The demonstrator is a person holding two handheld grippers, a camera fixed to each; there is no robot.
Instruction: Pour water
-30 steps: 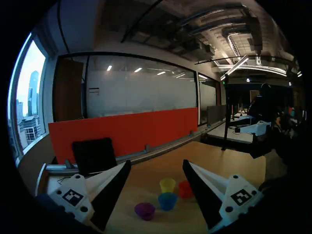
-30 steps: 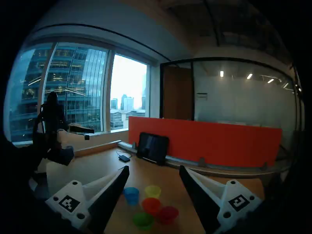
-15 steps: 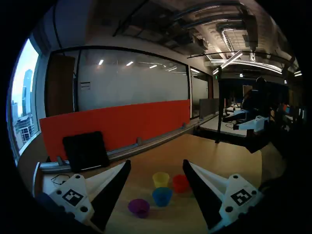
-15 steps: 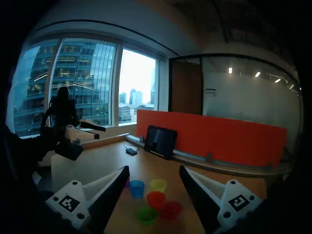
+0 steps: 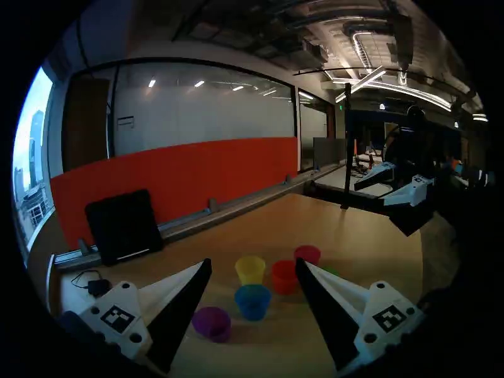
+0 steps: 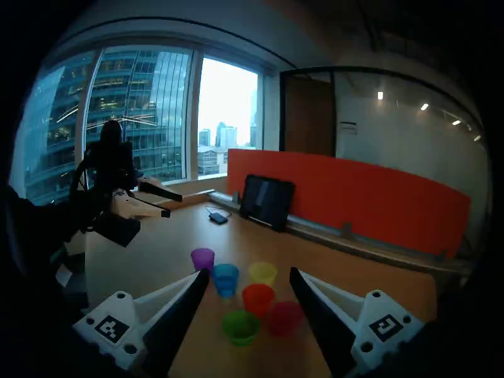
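Several small coloured cups stand in a cluster on the wooden table [image 5: 353, 239]. In the left gripper view a yellow cup [image 5: 250, 269], blue cup [image 5: 252, 301], purple cup [image 5: 211, 323], orange cup [image 5: 284, 276] and pink cup [image 5: 307, 254] sit ahead of my left gripper [image 5: 252, 264], which is open and holds nothing. In the right gripper view the purple cup [image 6: 202, 258], blue cup [image 6: 225, 279], yellow cup [image 6: 262, 273], orange cup [image 6: 257, 299], green cup [image 6: 240, 326] and pink cup [image 6: 284, 317] lie between the fingers of my open, empty right gripper [image 6: 249, 273].
A black tablet [image 5: 123, 227] [image 6: 268, 201] leans against the orange partition [image 5: 189, 173] at the table's back. A small black device [image 6: 218, 217] with a cable lies near it. Each view shows the other gripper [image 5: 397, 189] [image 6: 142, 201] farther off, held by a person.
Both grippers have come closer to the cups and tipped downward. The cups look larger and sit higher in both views. More of them show, and both grippers stay open.
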